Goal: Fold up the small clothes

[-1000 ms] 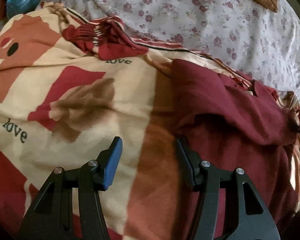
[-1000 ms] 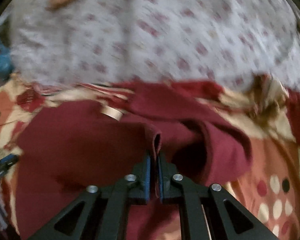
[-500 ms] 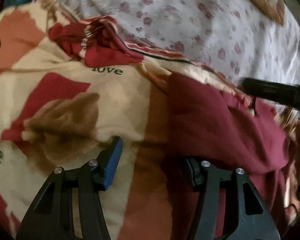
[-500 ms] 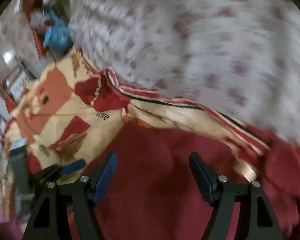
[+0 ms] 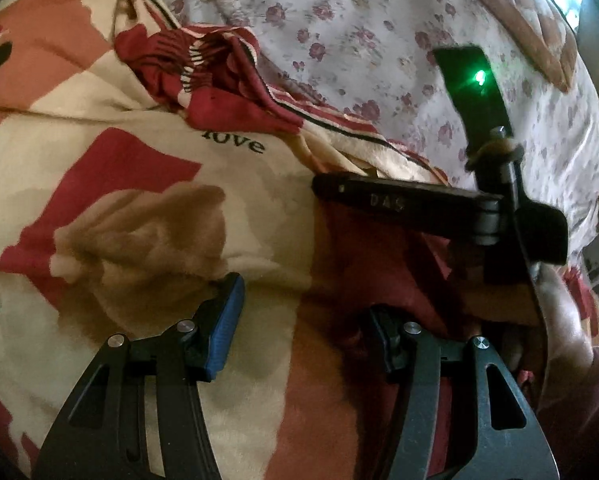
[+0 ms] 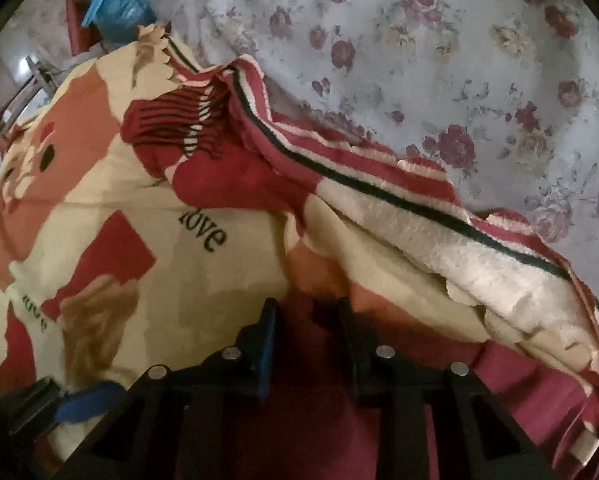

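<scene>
Left hand-held gripper (image 5: 299,332), left wrist view, bottom of frame: jaws stand about half open, nothing pressed between the pads. Blue-padded finger (image 5: 227,328) rests on the cream and red "love" blanket (image 5: 139,184); the other finger sits at the edge of the maroon garment (image 5: 363,264), its tip sunk in the dark cloth, so whether it touches cannot be told. Maroon garment: lower centre to right of frame, lying on the blanket. Right hand-held gripper (image 5: 439,200): seen side-on at centre right, one black arm stamped with letters crossing above the garment, a green light glowing on the upright part at upper right. A person's hand (image 5: 559,308) shows at right edge, gripping that tool. Floral bedsheet (image 5: 379,20): across the top of frame.

Right hand-held gripper (image 6: 307,316), right wrist view, bottom centre: jaws narrow and closing, the maroon garment (image 6: 311,420) lying between and beneath the fingers; pads not seen pressing on it. Garment fills bottom centre and lower right. Blanket (image 6: 139,208): left and centre, its striped fleecy edge (image 6: 419,216) folded over along a diagonal toward lower right. Floral bedsheet (image 6: 459,60): upper right. Blue plastic bag (image 6: 119,12): upper left. Left hand-held gripper's blue pad (image 6: 87,404): lower left corner.
</scene>
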A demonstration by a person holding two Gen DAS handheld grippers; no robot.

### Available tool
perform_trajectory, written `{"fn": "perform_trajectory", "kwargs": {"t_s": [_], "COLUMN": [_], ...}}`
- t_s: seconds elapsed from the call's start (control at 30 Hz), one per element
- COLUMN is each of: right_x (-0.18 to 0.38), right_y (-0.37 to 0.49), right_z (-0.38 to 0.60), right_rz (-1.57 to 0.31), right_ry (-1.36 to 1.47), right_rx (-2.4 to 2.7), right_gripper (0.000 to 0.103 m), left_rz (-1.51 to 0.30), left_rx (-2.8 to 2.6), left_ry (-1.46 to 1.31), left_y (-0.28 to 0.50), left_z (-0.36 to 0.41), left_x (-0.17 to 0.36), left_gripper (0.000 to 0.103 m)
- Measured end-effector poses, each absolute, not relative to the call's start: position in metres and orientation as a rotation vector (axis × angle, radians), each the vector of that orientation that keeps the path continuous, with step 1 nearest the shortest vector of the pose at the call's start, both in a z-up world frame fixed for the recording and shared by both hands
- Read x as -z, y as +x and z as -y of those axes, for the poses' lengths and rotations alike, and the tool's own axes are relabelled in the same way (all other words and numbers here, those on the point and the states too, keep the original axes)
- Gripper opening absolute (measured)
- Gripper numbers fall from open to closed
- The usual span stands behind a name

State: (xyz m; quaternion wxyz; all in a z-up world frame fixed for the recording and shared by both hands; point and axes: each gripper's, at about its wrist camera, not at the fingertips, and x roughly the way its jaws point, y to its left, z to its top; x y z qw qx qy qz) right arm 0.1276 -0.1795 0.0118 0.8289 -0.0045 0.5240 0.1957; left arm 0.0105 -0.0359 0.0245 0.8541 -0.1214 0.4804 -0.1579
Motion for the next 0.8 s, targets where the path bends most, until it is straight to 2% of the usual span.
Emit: {"fn": "perform_trajectory", "kwargs": {"t_s": [0.03,0.1,0.2,0.33,0.47,0.57,0.67,0.8], "right_x": [-0.017,-0.035,-0.068,-0.085,-0.051,-0.034,-0.038,-0.071], "right_y": [0.124,0.113,0.078,0.02,0.001,-0.007,-0.01,-0.037], "right_z": [0.182,0.198,0.231,0.28,0.318,0.333,0.338,0.345], "right_rz": [-1.114,-1.142,-1.095,-1.08,-1.173,-1.179,-1.222,-1.173], "right_ry": [0.004,0.053,0.123,0.108,0.125,0.188,0.24,0.193], "right_rx": [-0.412,-0.395,-0.393,-0.309,-0.165,-0.171,-0.213,-0.175], "right_gripper": [0.028,0.041,0.051,0.056,0.056,0.058,0.071,0.07], "left_rz": [-1.01,-0.999,-0.926,-0.842,-0.772,-0.816,-0.965,-0.955], "left_rx": [0.334,0.339,0.313,0.285,0.271,0.297,0.301,0.291], "left_ry": [-0.237,-0.199,-0.133,-0.131,-0.123,-0.082,0.013,0.013], "left_y": [0.007,0.0,-0.016,-0.024,-0.025,-0.014,-0.001,-0.004], "left_z": [0.038,0.041,0.04,0.041,0.05,0.068,0.087,0.086], "left_x": [-0.027,-0.034,-0.051,-0.064,-0.071,-0.057,-0.026,-0.026], "left_gripper": [0.057,0.057,0.057,0.057,0.057,0.057,0.057,0.061]}}
